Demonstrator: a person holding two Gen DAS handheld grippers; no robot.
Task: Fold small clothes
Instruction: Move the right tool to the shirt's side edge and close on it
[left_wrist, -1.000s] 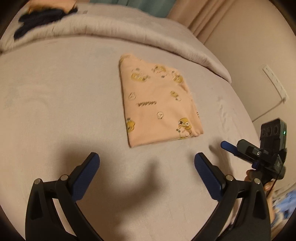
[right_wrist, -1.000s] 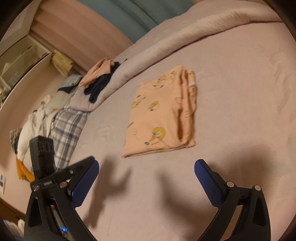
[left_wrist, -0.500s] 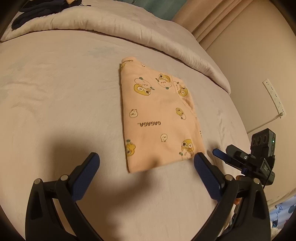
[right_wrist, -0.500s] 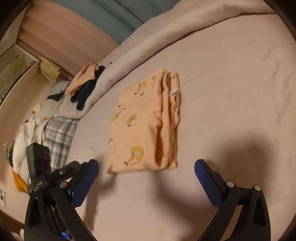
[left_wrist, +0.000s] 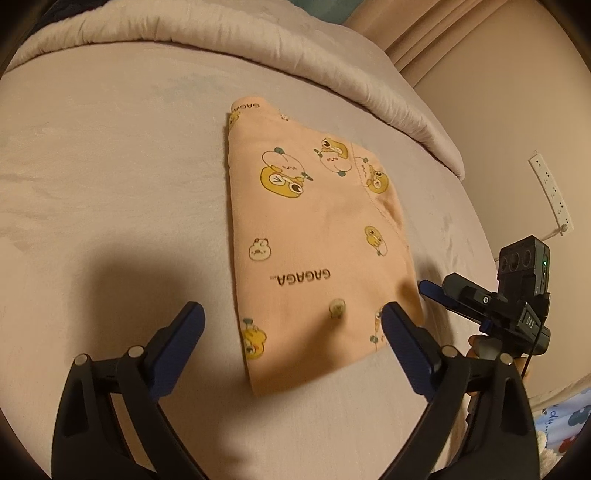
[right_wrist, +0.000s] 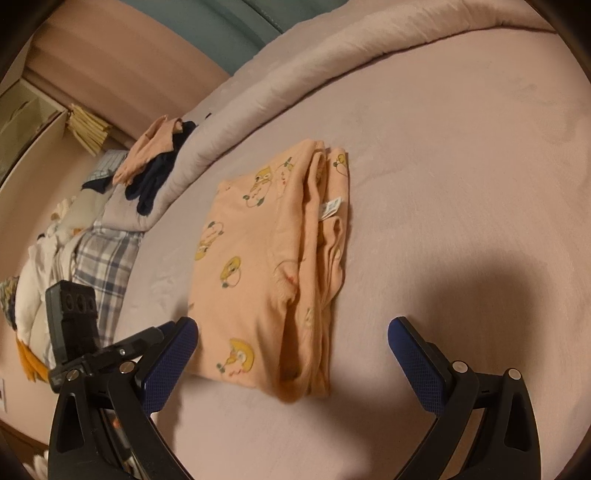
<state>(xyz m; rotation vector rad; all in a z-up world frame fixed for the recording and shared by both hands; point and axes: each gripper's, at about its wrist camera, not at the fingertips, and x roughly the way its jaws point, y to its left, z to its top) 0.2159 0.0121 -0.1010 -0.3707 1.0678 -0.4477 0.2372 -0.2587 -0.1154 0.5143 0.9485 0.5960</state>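
Observation:
A folded peach garment (left_wrist: 314, 236) with yellow cartoon prints and the word GAGAGA lies flat on the pale bed sheet (left_wrist: 110, 184). In the right wrist view the garment (right_wrist: 266, 273) shows its layered folded edge and a white label. My left gripper (left_wrist: 291, 343) is open and empty, its jaws straddling the garment's near end just above it. My right gripper (right_wrist: 291, 354) is open and empty, also straddling the garment's near end. The right gripper shows in the left wrist view (left_wrist: 439, 291), beside the garment's right corner.
A rolled duvet (left_wrist: 258, 44) runs along the far side of the bed. Loose peach and dark clothes (right_wrist: 155, 162) lie on the duvet's end, with plaid fabric (right_wrist: 103, 258) and white items beyond. A wall with a power strip (left_wrist: 550, 192) stands at the right.
Both grippers have moved forward towards the garment, which now reaches between their open jaws. The garment itself has not moved.

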